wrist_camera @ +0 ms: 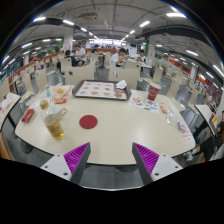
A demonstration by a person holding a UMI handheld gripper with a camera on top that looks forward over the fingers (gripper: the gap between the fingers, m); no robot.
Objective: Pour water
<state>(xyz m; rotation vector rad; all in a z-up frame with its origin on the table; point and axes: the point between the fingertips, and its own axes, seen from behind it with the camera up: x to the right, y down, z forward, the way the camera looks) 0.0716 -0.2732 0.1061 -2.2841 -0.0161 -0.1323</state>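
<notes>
Gripper (111, 160) fingers are sitting nearest the lens, spread wide with nothing between them, their magenta pads (77, 155) facing inward over the near edge of a pale round table (120, 125). Task item: a glass mug (55, 123) with a handle is standing well ahead and off to the left of the fingers, apparently holding some amber liquid, though its fill level is hard to tell. Just right of it a red coaster (89, 122) is lying flat on the tabletop, apart from the mug. Behind the mug a bottle-like vessel (45, 103) is standing, too small to identify with certainty; it may be the water source. Farther back a tray (100, 90) is resting at the table's far side, and a red cup (153, 93) is standing toward the right. Beyond, people are sitting in a large hall. Judging the step: the approach is only beginning, nothing is grasped. Doing it well is likely meaning swinging left, lining the open fingers squarely on the vessel's body, and closing below its midpoint so it is staying upright before tilting.
</notes>
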